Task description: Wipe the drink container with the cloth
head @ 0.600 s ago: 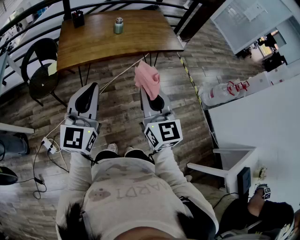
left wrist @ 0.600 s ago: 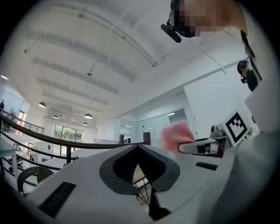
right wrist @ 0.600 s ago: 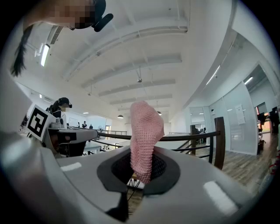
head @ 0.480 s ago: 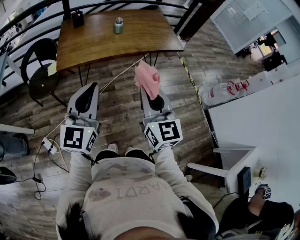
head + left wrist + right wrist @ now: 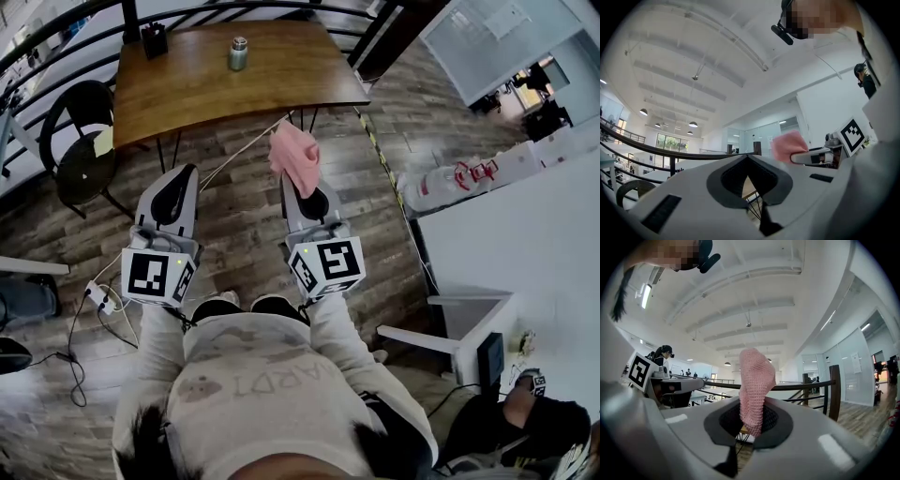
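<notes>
You are holding the right claw (image 5: 302,199) clamped on the pink cloth (image 5: 294,157), which is flopping up above its jaws. The left claw (image 5: 178,187) is sitting closed with nothing in it. The drink container (image 5: 238,53) is standing upright on the wooden surface (image 5: 291,75), well apart from both claws and the cloth. Nothing is steadying the drink container, so I am judging that a sideways wipe risks tipping it. The loosely hanging cloth could also slip free beside it.
</notes>
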